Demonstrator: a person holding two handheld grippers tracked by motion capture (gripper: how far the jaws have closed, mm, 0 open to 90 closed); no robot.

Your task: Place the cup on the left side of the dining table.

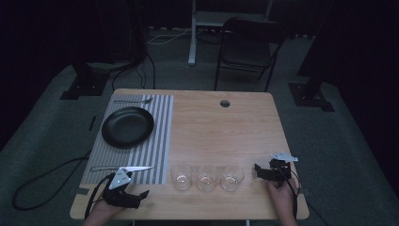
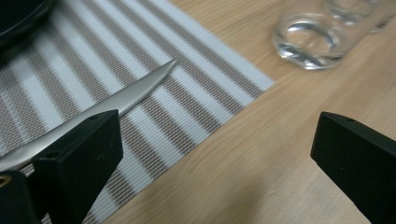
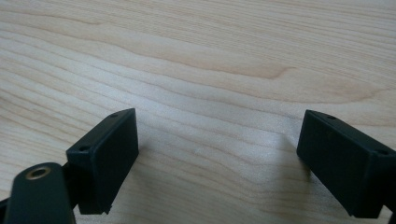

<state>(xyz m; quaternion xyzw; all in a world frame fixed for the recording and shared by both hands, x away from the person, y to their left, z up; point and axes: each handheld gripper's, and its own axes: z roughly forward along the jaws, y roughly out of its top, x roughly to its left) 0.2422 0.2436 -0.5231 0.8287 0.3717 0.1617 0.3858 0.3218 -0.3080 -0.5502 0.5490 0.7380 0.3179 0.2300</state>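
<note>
Glasses (image 1: 206, 178), three clear ones, stand in a row near the table's (image 1: 226, 127) near edge, between the two grippers. The left gripper (image 1: 136, 197) rests at the near left corner, jaws spread wide and empty, just near of the knife (image 1: 123, 168) lying on the striped placemat (image 1: 160, 141). The right gripper (image 1: 259, 170) sits right of the row, jaws likewise wide apart over bare wood. A black plate (image 1: 127, 126) lies farther back on the placemat, with a fork (image 1: 133, 100) beyond it.

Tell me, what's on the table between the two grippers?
Three clear glasses stand in a row between the left gripper and the right gripper, as the high view shows. Both have open fingers.
</note>
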